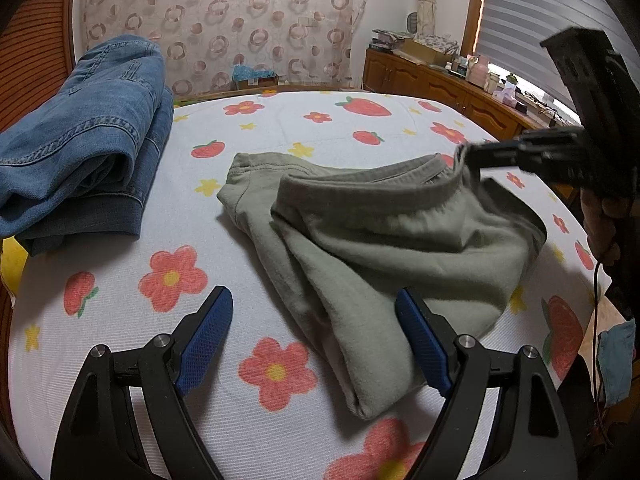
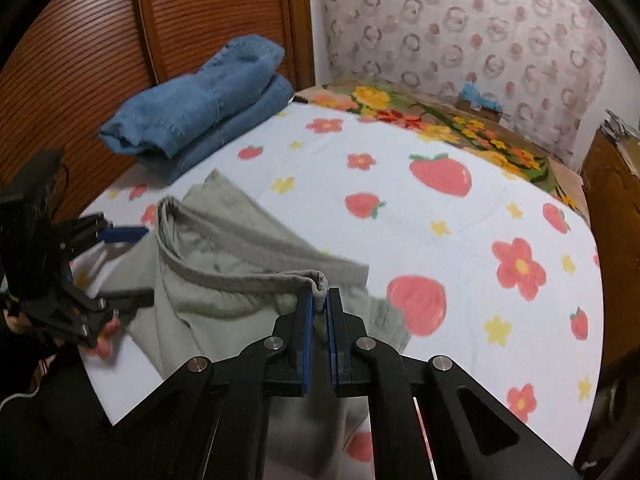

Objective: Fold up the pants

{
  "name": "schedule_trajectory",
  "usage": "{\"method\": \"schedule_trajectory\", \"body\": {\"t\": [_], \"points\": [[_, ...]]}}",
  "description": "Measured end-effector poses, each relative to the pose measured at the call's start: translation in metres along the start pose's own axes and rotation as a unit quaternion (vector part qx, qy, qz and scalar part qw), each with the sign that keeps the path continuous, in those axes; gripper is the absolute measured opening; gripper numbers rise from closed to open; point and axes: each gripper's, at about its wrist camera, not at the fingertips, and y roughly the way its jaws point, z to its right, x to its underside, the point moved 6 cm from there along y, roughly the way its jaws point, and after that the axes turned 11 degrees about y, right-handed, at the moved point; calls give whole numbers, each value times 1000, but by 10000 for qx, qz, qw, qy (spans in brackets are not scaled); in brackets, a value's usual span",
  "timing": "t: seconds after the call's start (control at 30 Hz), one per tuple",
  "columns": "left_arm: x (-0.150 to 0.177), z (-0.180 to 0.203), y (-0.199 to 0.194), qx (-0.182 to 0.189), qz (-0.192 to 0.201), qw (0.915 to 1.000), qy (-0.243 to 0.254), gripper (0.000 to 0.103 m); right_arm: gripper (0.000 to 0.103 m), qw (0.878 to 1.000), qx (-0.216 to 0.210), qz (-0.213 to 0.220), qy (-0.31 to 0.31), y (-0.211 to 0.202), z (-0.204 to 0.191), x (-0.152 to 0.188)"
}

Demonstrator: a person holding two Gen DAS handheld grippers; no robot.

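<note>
Grey-green pants (image 1: 384, 240) lie partly folded on the white flowered bed cover (image 1: 120, 312). My left gripper (image 1: 316, 312) is open and empty, low over the cover at the pants' near end. My right gripper (image 2: 319, 300) is shut on the waistband edge of the pants (image 2: 224, 280) and holds it lifted. The right gripper also shows in the left wrist view (image 1: 464, 158), at the waistband. The left gripper shows in the right wrist view (image 2: 120, 256), open, at the pants' left side.
Folded blue jeans (image 1: 80, 144) lie at the bed's far left, by a wooden slatted door (image 2: 80, 60). A wooden cabinet (image 1: 440, 84) with clutter stands at the far right. A patterned curtain (image 1: 224, 20) hangs behind the bed.
</note>
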Motion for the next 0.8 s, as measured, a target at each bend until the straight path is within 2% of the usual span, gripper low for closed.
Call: {"method": "schedule_trajectory", "body": {"t": [0.17,0.47,0.57,0.63,0.7,0.8], "points": [[-1,0,-2,15,18,10000,-16,84,6,9987,351,182,329,5,13,-13],[-1,0,-1,15,21,10000,-17,84,6,9970,559,21,536,26,17,-11],[-1,0,-1,11,18,10000,-13,84,16,9966,571,-7,591,24,20,-9],[0,0,-1,15,21,10000,-18,84,30,9964,602,43,595,19,21,-6],[-1,0,-1,12,20,10000,-16,84,35,9964,586,50,615,12,20,-1],[0,0,-1,13,20,10000,-14,84,37,9965,527,35,646,4,16,12]]}}
